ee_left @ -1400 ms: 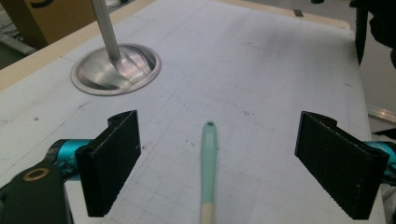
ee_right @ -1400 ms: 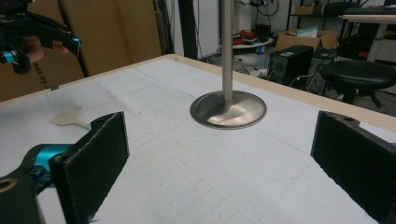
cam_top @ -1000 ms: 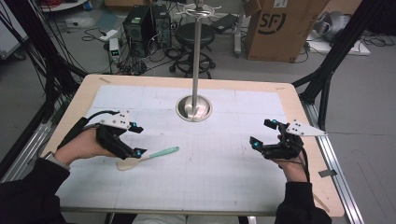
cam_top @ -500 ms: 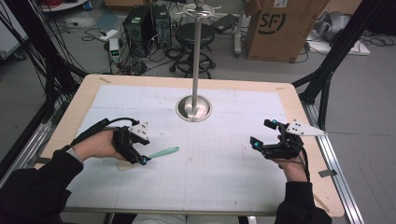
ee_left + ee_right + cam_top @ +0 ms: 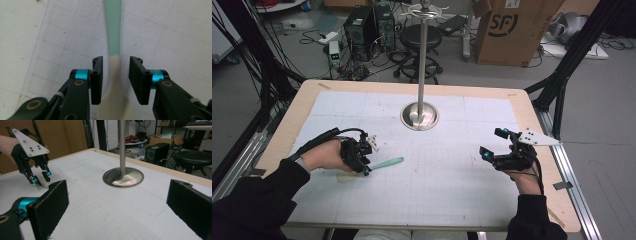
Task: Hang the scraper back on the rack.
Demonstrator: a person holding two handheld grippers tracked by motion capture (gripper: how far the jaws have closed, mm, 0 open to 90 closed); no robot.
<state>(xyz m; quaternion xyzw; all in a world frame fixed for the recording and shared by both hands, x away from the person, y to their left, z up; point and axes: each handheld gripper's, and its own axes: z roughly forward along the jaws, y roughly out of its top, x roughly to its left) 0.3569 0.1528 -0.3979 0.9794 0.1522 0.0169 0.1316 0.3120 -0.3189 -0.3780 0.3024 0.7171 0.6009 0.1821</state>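
High view, left side: the left gripper (image 5: pixel 364 162) was tipped down over a spoon (image 5: pixel 377 165) lying flat on the white gridded tabletop (image 5: pixel 452 185), green handle pointing toward the table's middle, cream bowl under the hand.
Left gripper view, fingers: parted a little wider than the spoon's neck, one finger (image 5: pixel 97 80) on each side of the join between green handle and cream bowl; nothing was clamped yet, and whether the tips touched the mat could not be told.
Right gripper: the right gripper (image 5: pixel 497 145) was held well apart from the spoon near the tabletop's right edge, its fingers spread wide and empty in its own view.
Stand: a steel pole on a round base (image 5: pixel 419 116) stood at the far middle, clear of both hands.
Likely step: closing on the spoon, judged from the straddle alone.
Risk, slip: the neck is thin and smooth, so a pinch landing off-centre could squirt it sideways.
Risk, pivot: held so near the bowl, the long handle might droop or swing on lifting.
Risk, scrape: fingers pressed too low could drag on the mat and push the spoon instead of catching it.
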